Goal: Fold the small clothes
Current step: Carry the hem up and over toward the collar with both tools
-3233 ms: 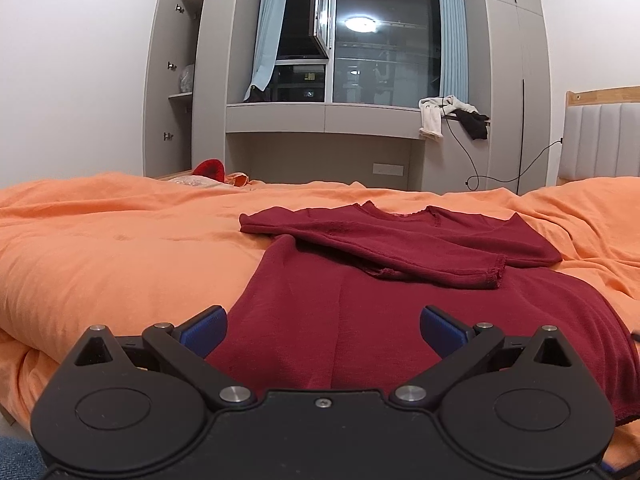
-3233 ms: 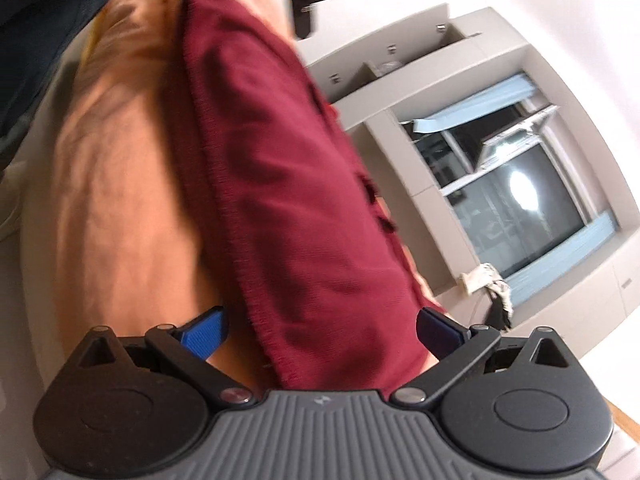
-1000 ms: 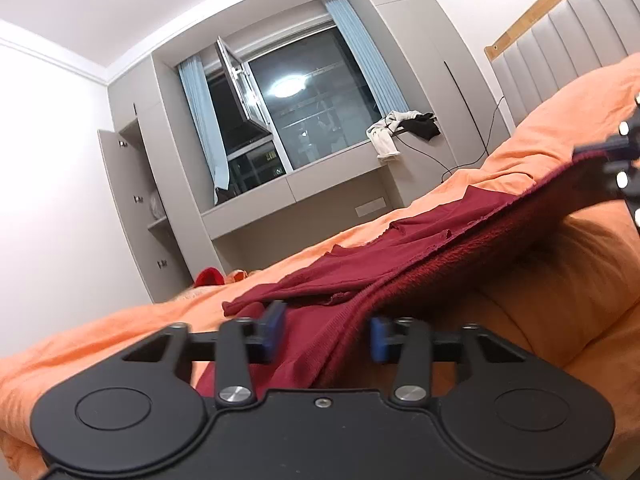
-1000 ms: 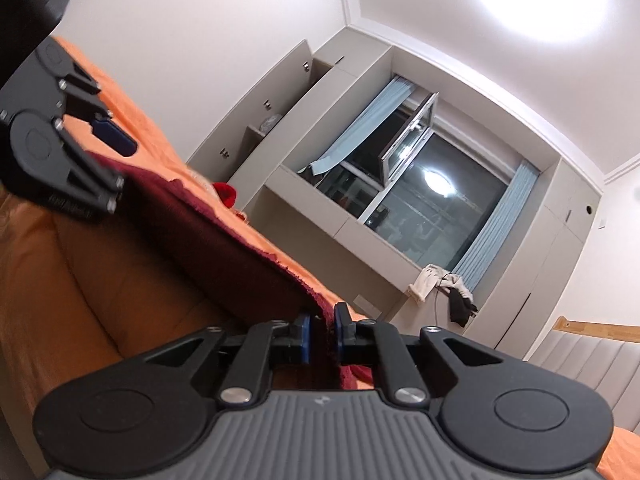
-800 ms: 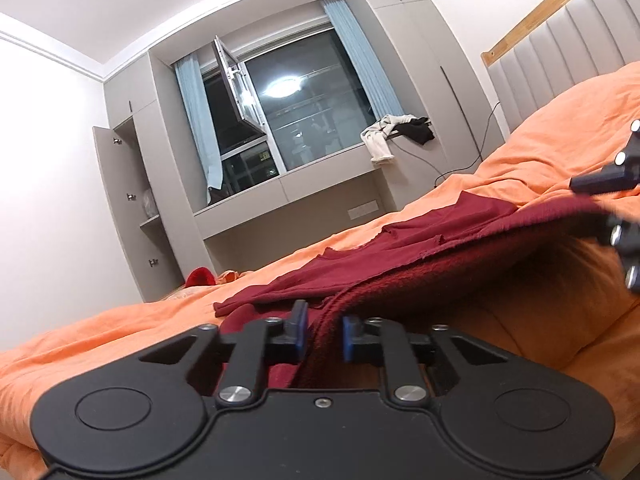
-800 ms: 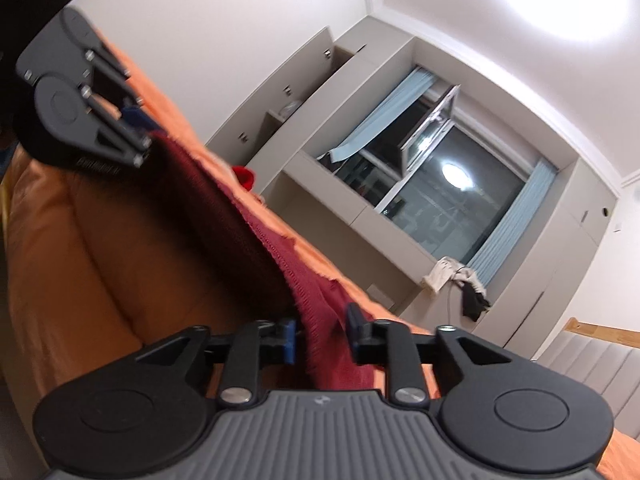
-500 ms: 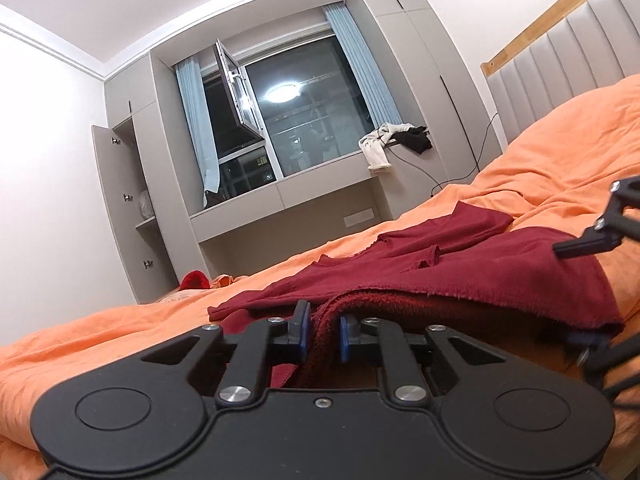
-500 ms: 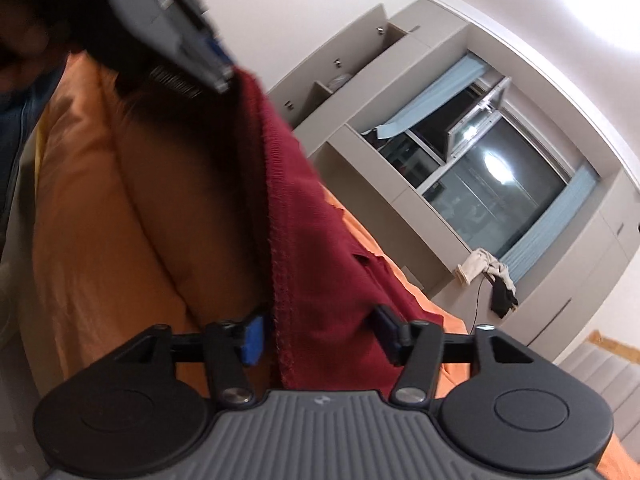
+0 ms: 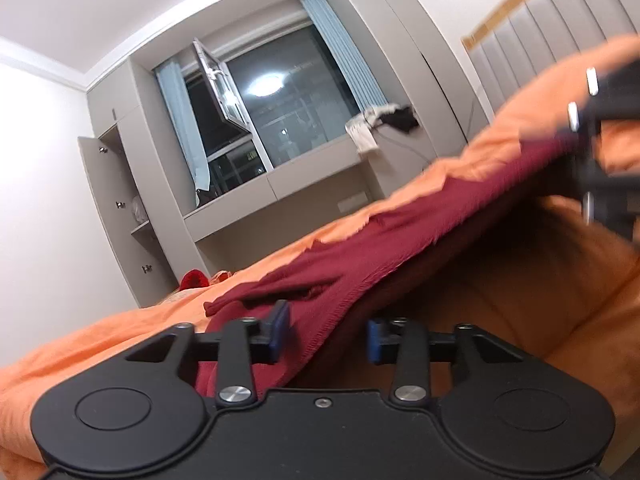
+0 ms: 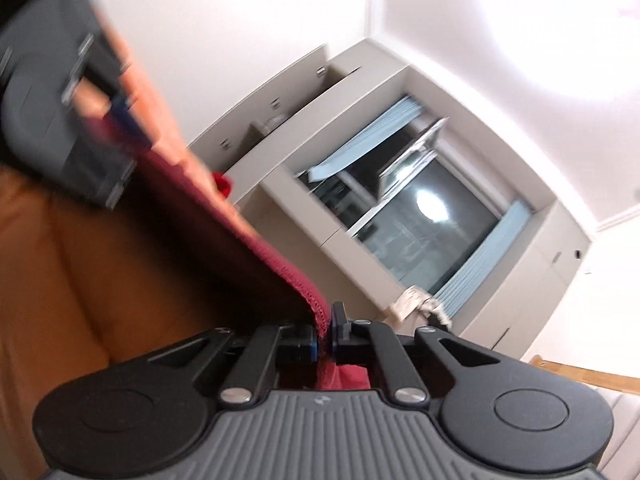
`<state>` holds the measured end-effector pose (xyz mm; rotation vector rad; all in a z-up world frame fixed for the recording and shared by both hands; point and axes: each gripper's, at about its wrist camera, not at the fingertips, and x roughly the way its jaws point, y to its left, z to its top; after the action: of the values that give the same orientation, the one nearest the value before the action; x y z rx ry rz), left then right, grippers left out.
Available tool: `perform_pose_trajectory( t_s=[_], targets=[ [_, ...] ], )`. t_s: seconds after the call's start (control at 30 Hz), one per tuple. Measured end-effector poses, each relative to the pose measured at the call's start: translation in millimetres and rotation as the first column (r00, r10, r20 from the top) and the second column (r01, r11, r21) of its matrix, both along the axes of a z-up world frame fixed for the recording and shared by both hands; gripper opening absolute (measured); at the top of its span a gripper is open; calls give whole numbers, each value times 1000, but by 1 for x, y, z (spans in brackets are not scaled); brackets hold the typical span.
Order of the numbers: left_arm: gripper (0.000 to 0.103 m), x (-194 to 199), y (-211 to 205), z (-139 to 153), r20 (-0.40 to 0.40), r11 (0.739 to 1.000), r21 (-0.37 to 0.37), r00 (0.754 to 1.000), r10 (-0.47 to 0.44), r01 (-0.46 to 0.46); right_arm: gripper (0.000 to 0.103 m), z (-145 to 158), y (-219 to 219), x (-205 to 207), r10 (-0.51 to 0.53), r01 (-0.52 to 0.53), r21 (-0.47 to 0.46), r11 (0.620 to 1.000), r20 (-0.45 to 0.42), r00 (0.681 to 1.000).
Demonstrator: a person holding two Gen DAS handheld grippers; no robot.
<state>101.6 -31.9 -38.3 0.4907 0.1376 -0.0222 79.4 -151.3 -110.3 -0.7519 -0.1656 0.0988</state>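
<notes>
Two grippers work a dark red garment [image 9: 404, 236] stretched above the orange bed [image 9: 540, 292]. Left gripper [image 9: 328, 336]: jaws just opened, spread, the hem between the pads without pressing. Right gripper [image 10: 325, 336]: jaws just closed, pinching the hem. Behind stand a grey wardrobe [image 9: 120, 216], a dark window [image 9: 280, 120] and clothes on the sill [image 9: 380, 124]. Only the left view shows the folded sleeves and headboard [image 9: 560, 32]; only the right view shows the ceiling lamp [image 10: 560, 20].
</notes>
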Motion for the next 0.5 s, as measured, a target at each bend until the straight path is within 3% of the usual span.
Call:
perform_pose_trajectory(
  t_s=[0.1,0.17,0.27,0.37,0.43,0.5],
  targets=[
    [46,7,-4,-7,-12,997,58,998,61,-60,5,7,-5,-1,-16,15,36,999,23,1000],
    [45,16,1,-7,-34,988,58,988,148,-146,5,9,-8,-2,-27,25,49,998,37,999],
    [40,26,25,0,-76,965,-29,963,257,-260,6,11,-8,-2,-40,38,50,998,49,998],
    [36,23,46,8,-82,942,-118,948,307,-315,6,12,-9,0,-48,46,44,998,44,998],
    [29,17,52,11,-66,937,-136,947,316,-322,6,11,-9,2,-54,53,33,998,40,998],
    [13,10,54,13,-46,939,-140,950,310,-314,6,9,-7,3,-59,59,17,998,34,998]
  ],
)
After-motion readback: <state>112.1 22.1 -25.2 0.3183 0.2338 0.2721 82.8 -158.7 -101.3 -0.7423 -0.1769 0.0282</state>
